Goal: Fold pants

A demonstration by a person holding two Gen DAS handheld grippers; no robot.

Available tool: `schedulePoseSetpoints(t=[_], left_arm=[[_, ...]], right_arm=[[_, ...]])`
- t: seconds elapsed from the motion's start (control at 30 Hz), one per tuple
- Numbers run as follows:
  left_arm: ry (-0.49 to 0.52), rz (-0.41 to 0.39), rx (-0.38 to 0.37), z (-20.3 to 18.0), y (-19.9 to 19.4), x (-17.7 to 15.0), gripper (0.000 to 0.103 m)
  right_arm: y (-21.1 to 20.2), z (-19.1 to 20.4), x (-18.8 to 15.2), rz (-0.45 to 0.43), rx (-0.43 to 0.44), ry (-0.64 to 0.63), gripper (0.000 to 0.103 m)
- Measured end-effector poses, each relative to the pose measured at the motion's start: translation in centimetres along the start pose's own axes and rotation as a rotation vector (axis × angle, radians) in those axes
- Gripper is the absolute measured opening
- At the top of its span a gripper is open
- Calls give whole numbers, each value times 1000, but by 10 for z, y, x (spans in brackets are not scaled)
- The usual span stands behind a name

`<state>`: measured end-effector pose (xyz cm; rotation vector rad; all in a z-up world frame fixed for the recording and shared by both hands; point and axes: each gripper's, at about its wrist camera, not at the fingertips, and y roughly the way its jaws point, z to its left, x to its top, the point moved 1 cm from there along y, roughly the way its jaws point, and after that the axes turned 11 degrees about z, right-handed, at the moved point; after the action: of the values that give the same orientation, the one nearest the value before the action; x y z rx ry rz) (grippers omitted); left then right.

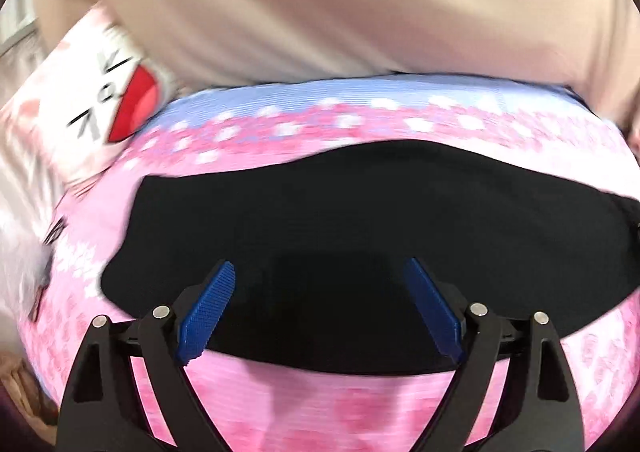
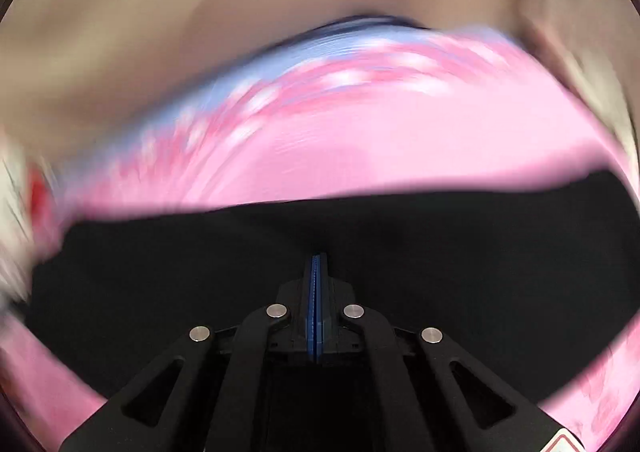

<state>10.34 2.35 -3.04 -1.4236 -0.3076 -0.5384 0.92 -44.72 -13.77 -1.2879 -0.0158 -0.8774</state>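
Observation:
The black pants (image 1: 360,219) lie as a wide dark shape on a pink patterned bed cover (image 1: 320,127). My left gripper (image 1: 320,272) is open just above the pants' near edge, its blue pads (image 1: 208,312) spread wide and empty. In the right wrist view the pants (image 2: 160,272) fill the lower half. My right gripper (image 2: 317,264) is shut with its blue pads pressed together over the black cloth; whether cloth is pinched between them does not show. The right wrist view is motion-blurred.
A white pillow with a red and black cartoon face (image 1: 108,103) lies at the left of the bed. A beige wall or headboard (image 1: 320,11) rises behind the cover (image 2: 400,139). The bed's left edge drops off at far left.

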Motion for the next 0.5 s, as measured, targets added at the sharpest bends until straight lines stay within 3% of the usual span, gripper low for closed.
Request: schedulePoseSetpoints(t=[0.03, 0.07, 0.17, 0.3, 0.4, 0.43, 0.5], left_arm=[[28, 7, -25, -18, -1, 1, 85], [48, 11, -41, -33, -3, -1, 86], [117, 14, -62, -82, -7, -1, 89], [191, 17, -72, -139, -8, -1, 91], [243, 32, -77, -180, -5, -1, 91], [263, 41, -74, -194, -3, -3, 91], [289, 53, -49, -209, 3, -4, 91]], right_arm=[[-20, -28, -3, -54, -89, 21, 12], [-33, -46, -5, -83, -106, 38, 12], [-65, -110, -5, -121, -24, 140, 12], [-50, -76, 16, -79, 93, 38, 12], [3, -38, 38, 71, 178, -71, 8], [23, -36, 47, 110, 122, -99, 4], [29, -59, 68, 48, 48, -49, 0]])
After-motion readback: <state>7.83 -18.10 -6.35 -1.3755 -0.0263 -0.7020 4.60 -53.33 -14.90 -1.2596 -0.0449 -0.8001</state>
